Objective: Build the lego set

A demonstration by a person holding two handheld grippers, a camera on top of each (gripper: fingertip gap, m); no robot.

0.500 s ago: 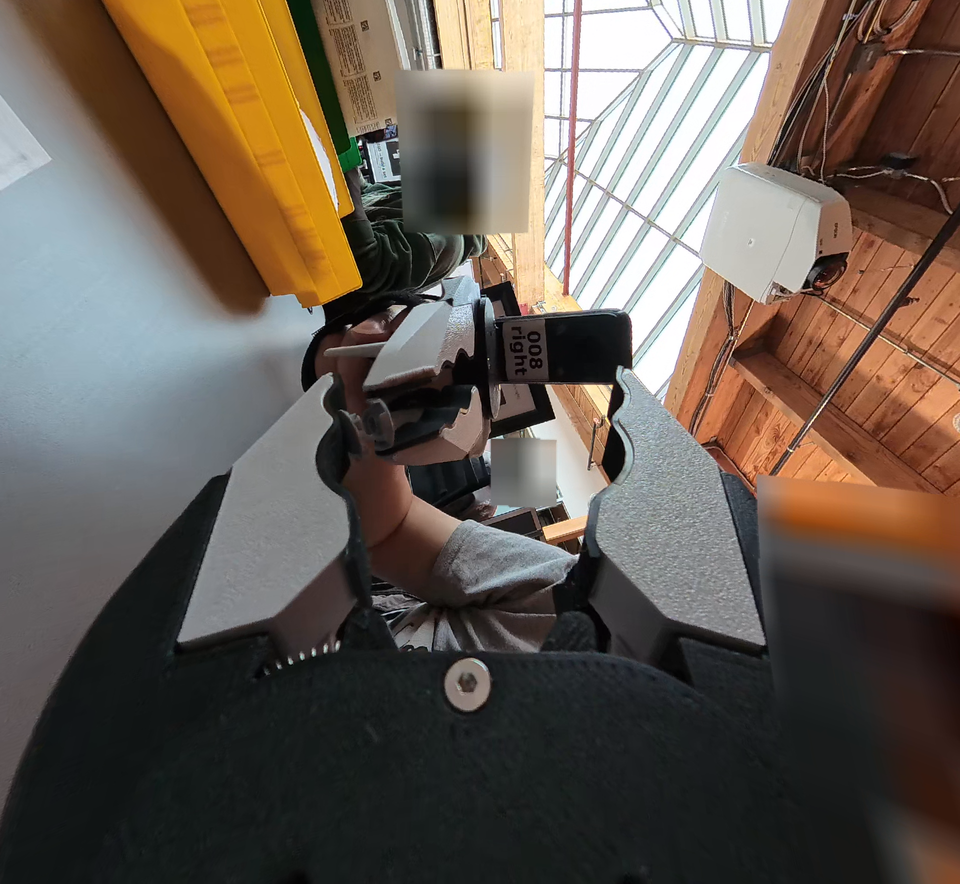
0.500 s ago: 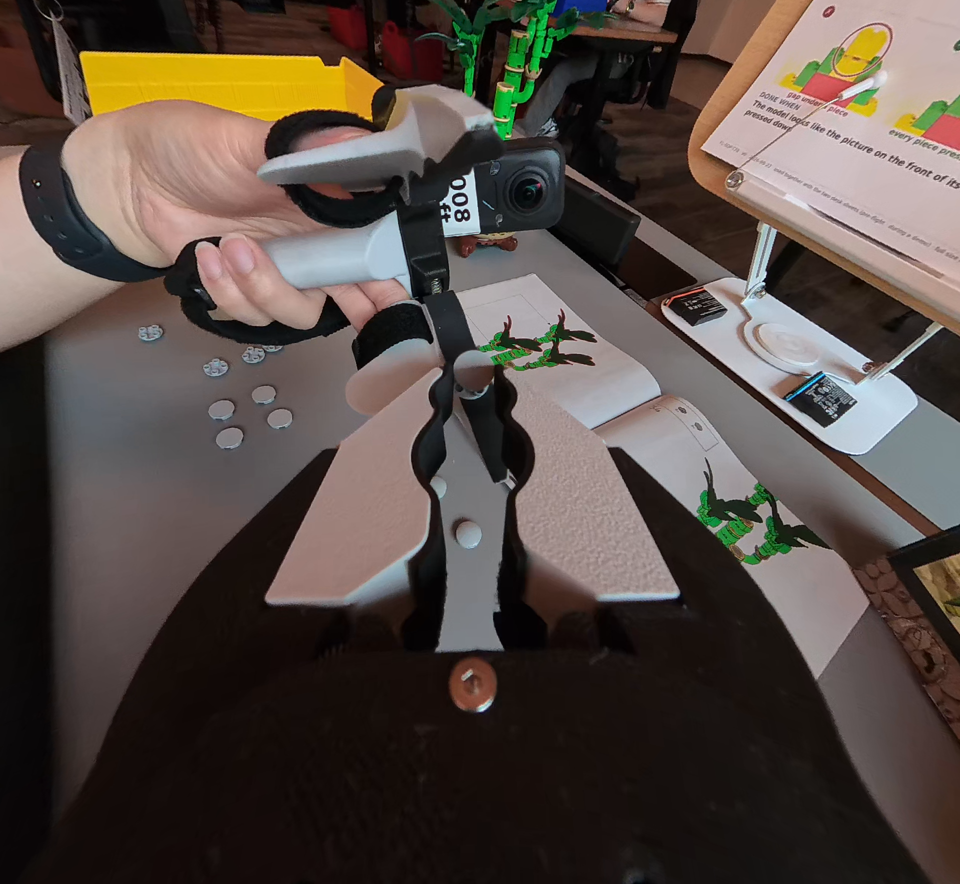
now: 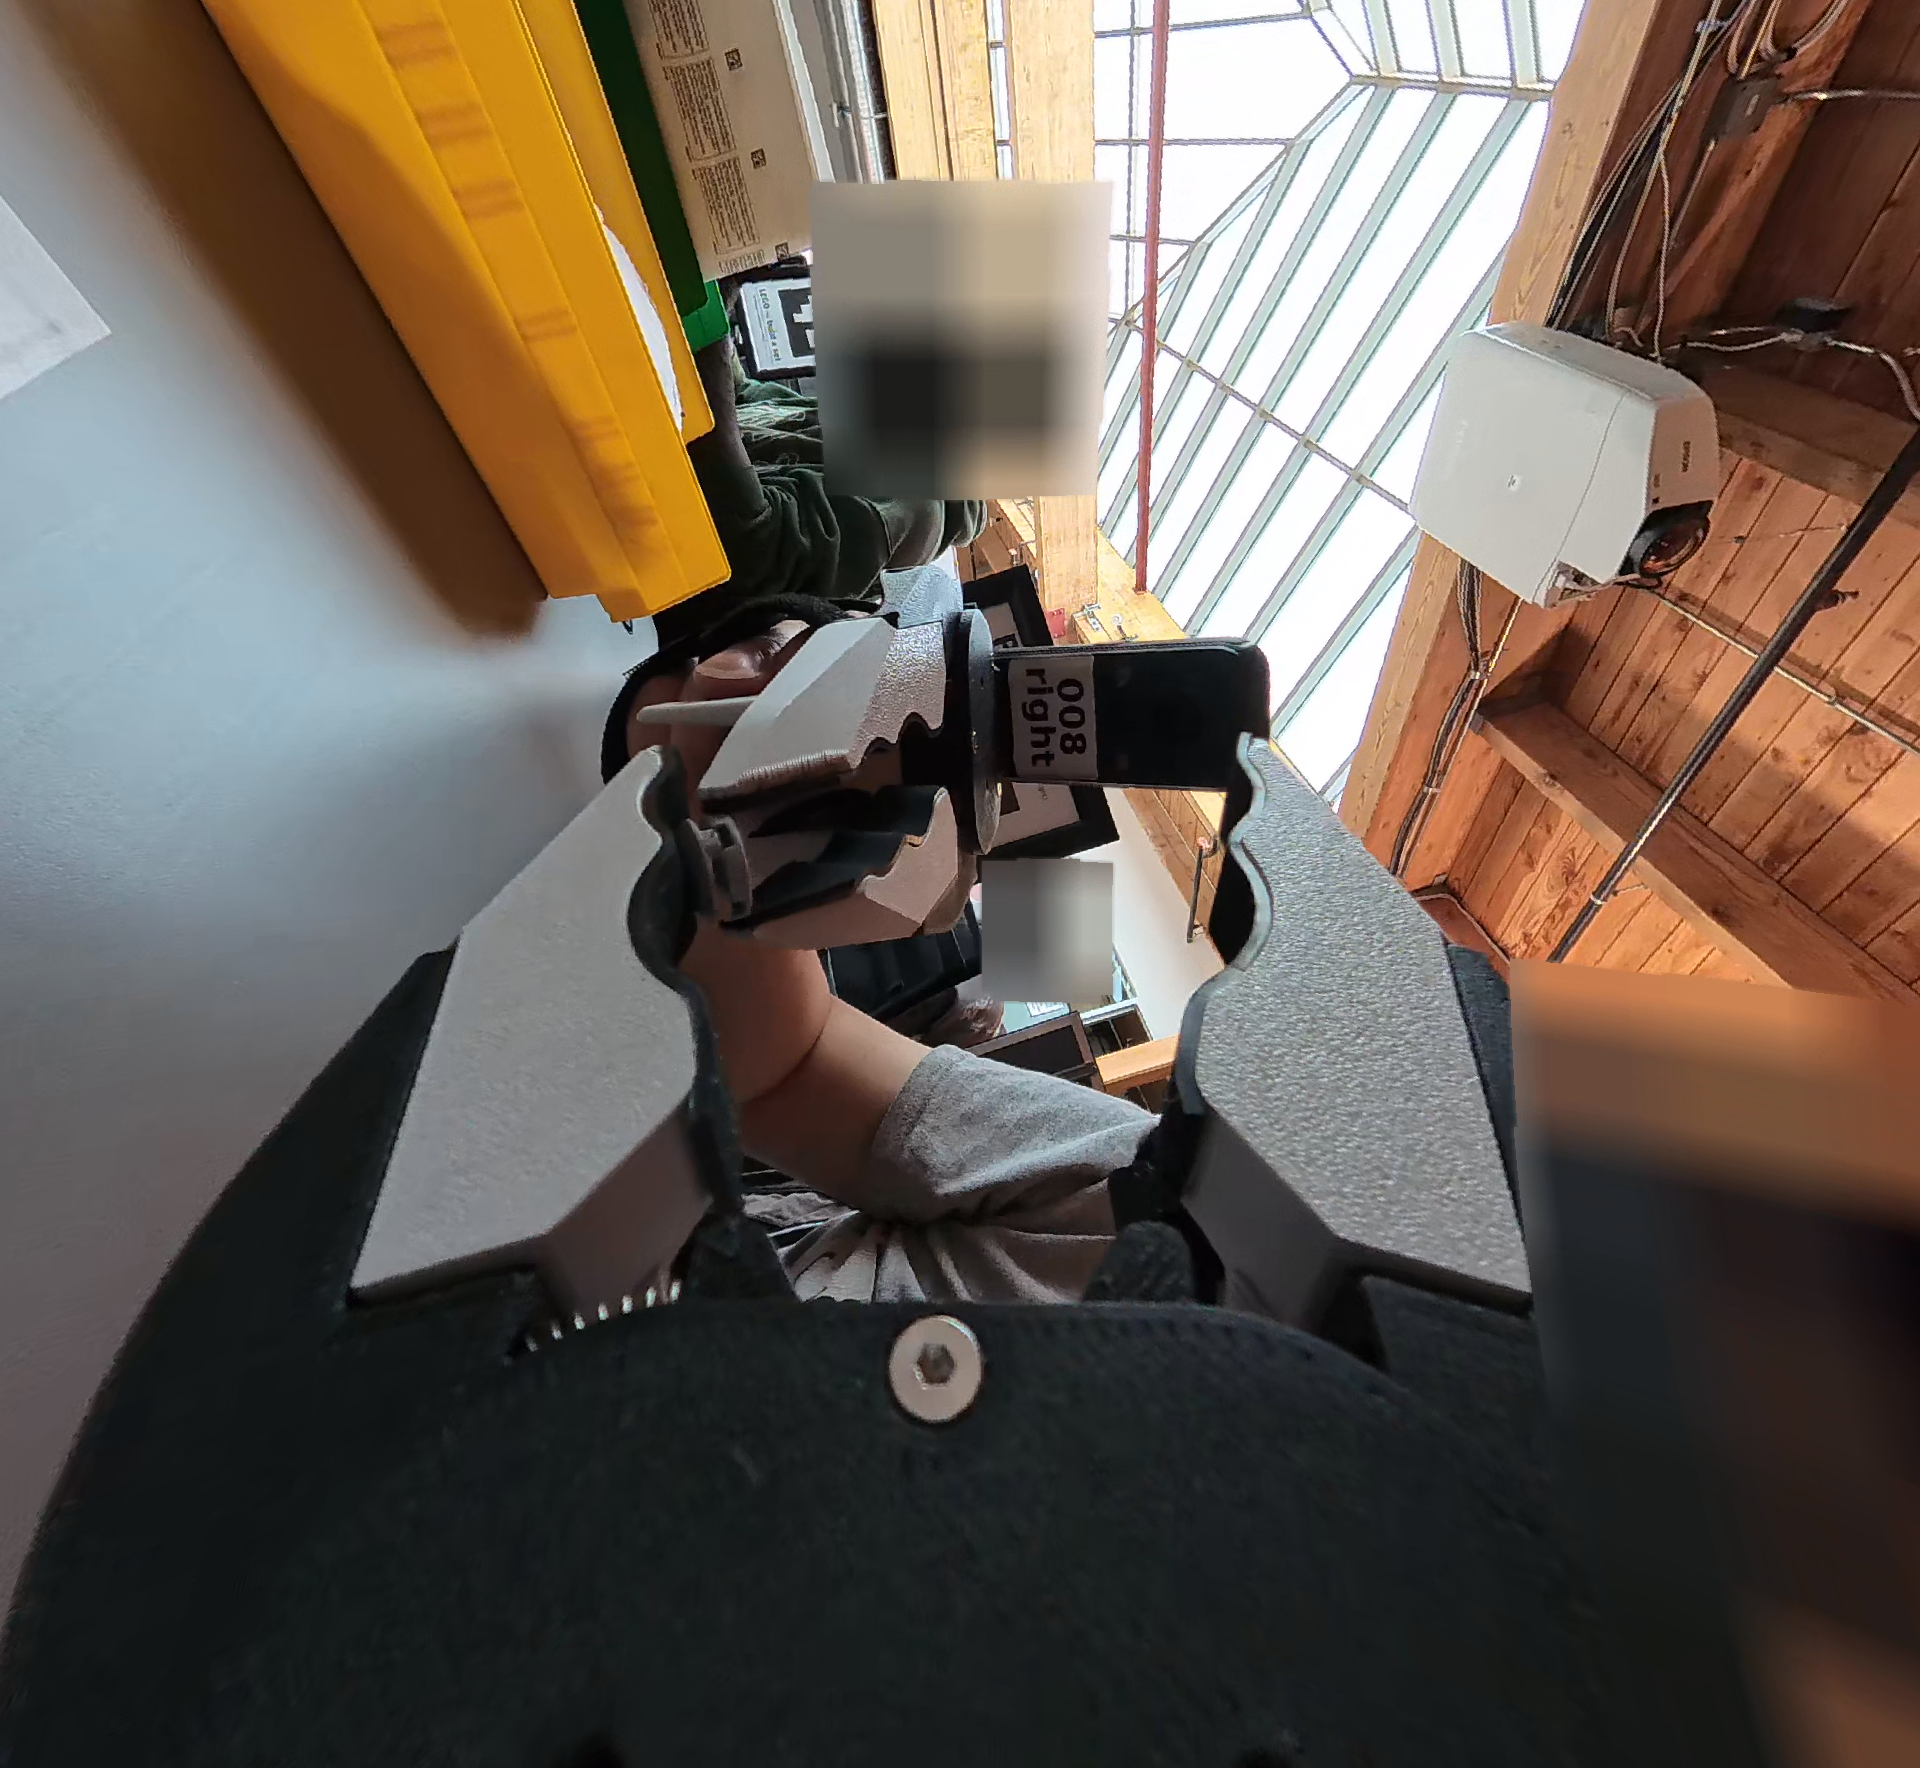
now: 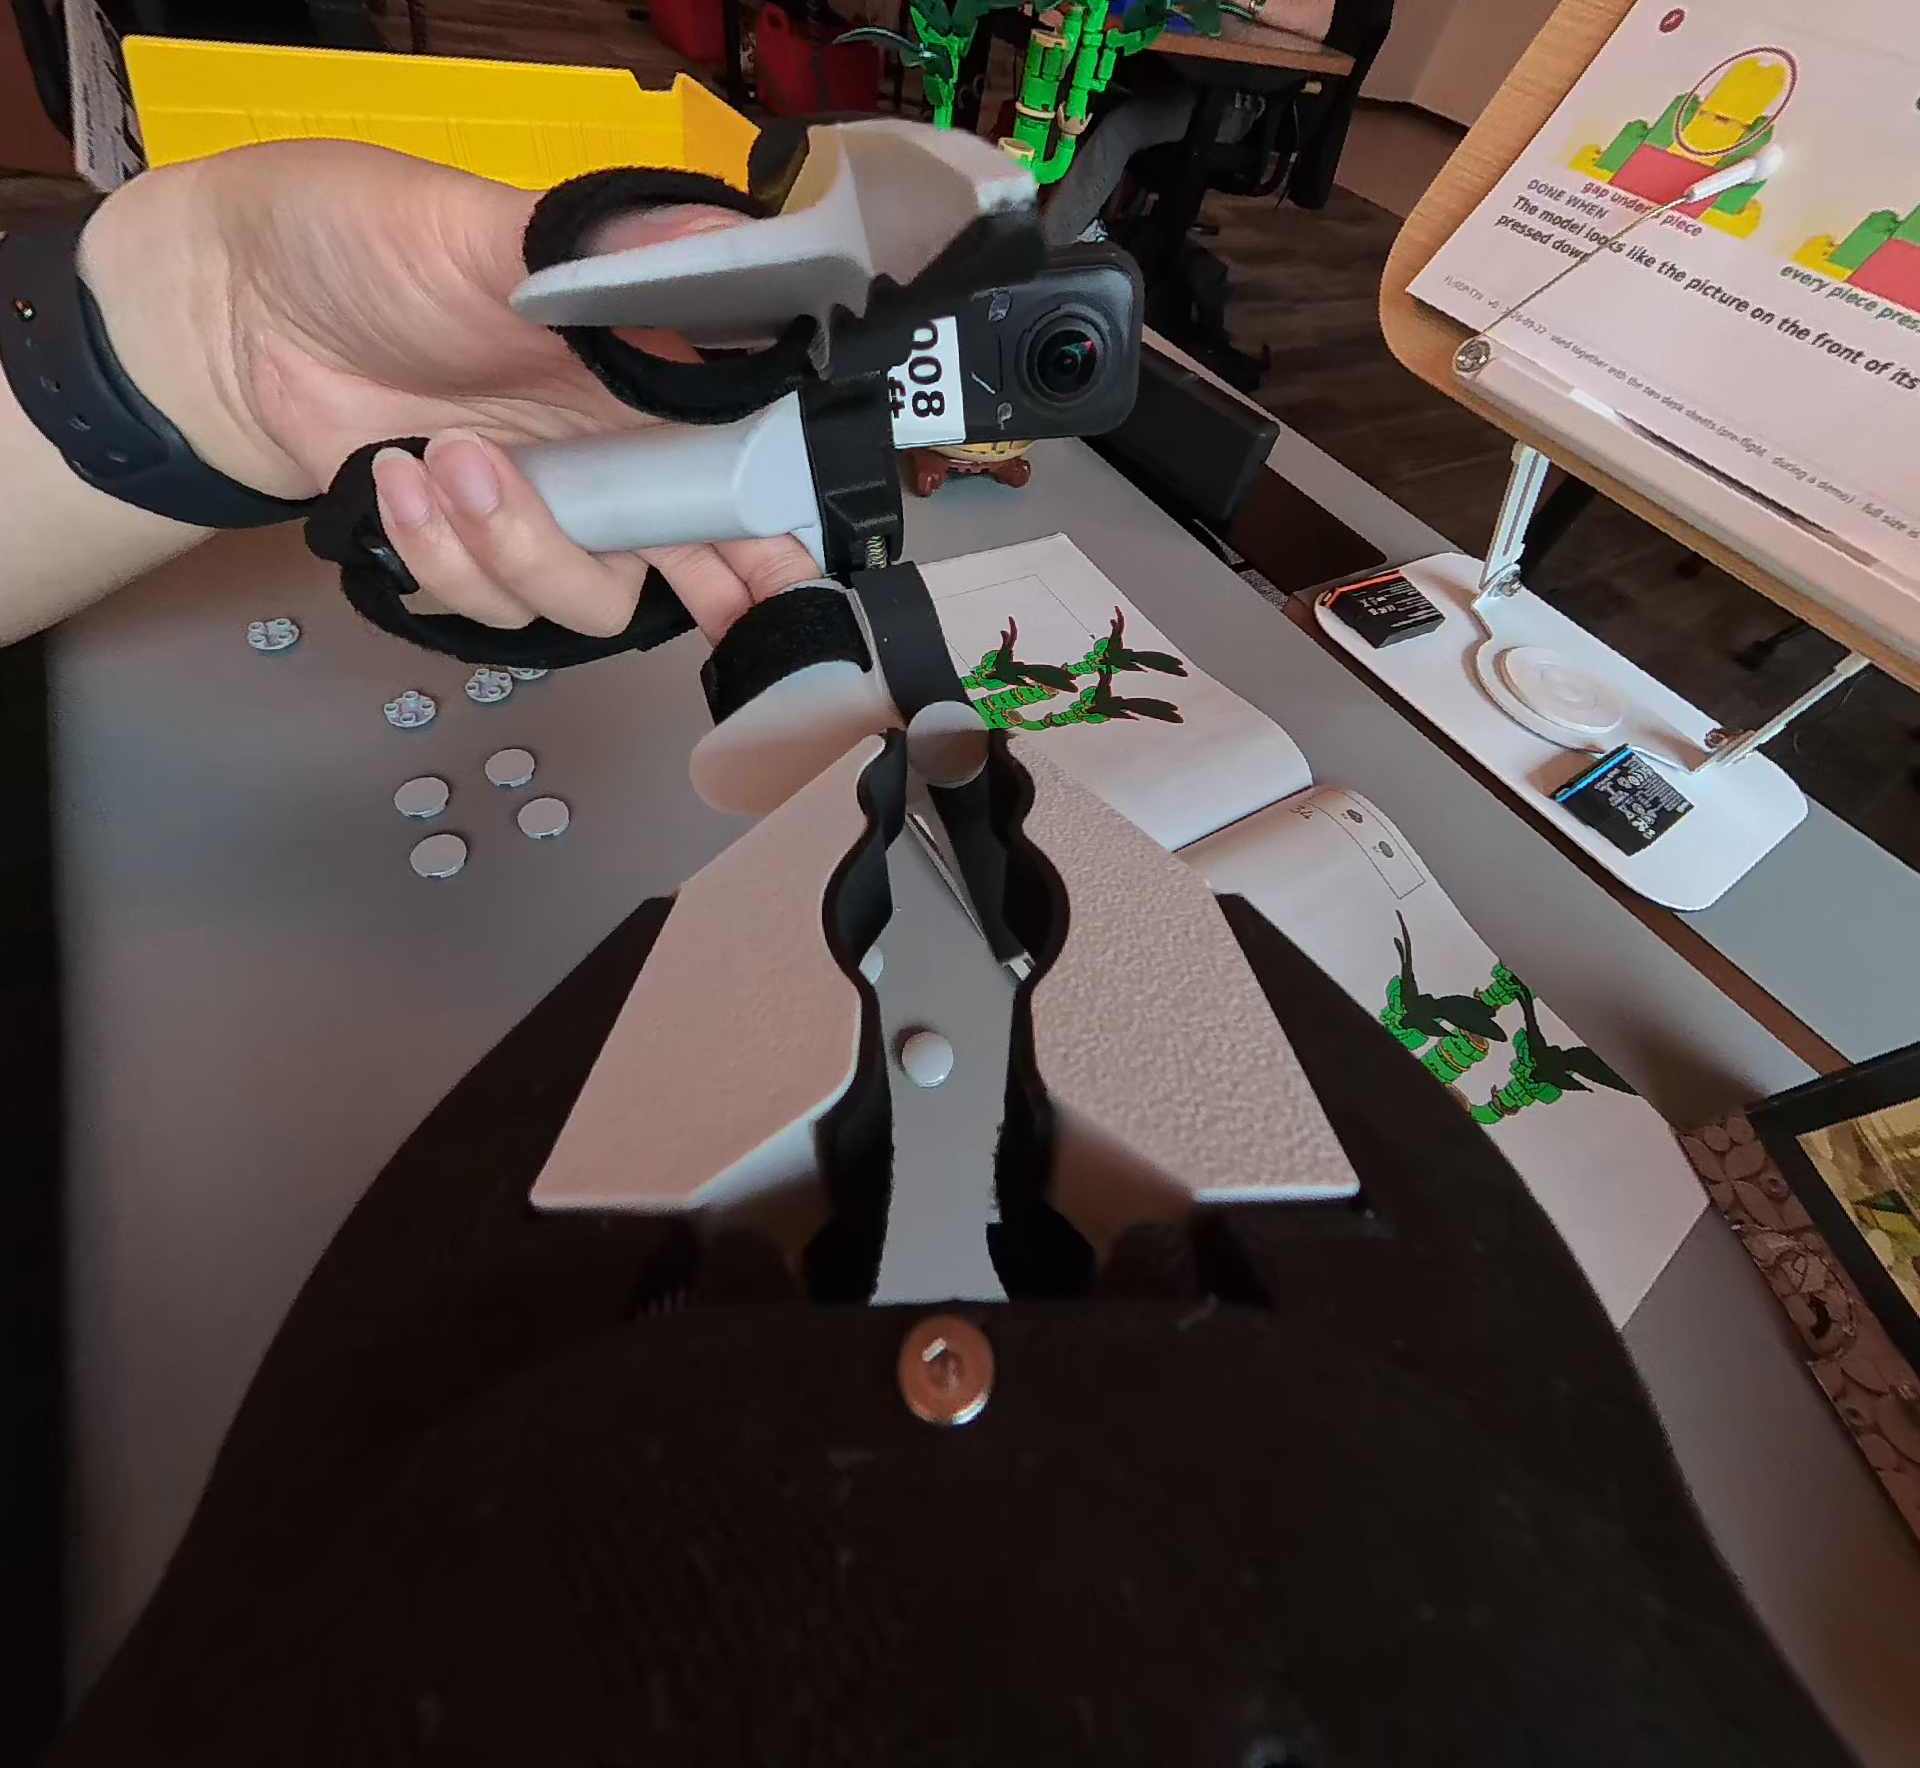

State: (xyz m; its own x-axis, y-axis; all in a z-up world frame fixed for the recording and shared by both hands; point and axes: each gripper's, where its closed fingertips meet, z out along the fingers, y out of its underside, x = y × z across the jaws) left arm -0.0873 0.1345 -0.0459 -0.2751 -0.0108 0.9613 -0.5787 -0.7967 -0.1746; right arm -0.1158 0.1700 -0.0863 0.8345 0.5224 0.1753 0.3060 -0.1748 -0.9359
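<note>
two grippers meet mid-air: left gripper (image 3: 945,845) wide, right gripper (image 4: 940,783) pinching round piece (image 4: 945,744).

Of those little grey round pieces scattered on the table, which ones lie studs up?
The three round pieces farthest back, close under the hand, show raised studs. The four round pieces nearer the camera look smooth and flat on top.

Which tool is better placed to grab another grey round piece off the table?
Left: the left tool is open and empty, while the right tool is shut on a round piece.
</note>
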